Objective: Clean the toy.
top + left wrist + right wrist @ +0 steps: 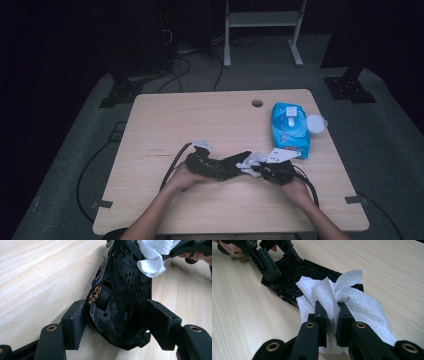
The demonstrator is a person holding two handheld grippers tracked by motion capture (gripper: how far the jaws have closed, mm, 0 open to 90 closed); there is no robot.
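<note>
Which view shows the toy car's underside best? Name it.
The left gripper view: the toy car lies close up, underside and a gold-rimmed wheel clear. The right gripper view shows it half covered by the wipe; the high view shows a small dark shape.

A pale wooden table [165, 125] with a round cable hole [257, 103] stands on grey carpet [395, 150]. Beyond it, a white metal stand [263, 20] and loose cables [177, 65] sit in a dark, dimly lit room.
</note>
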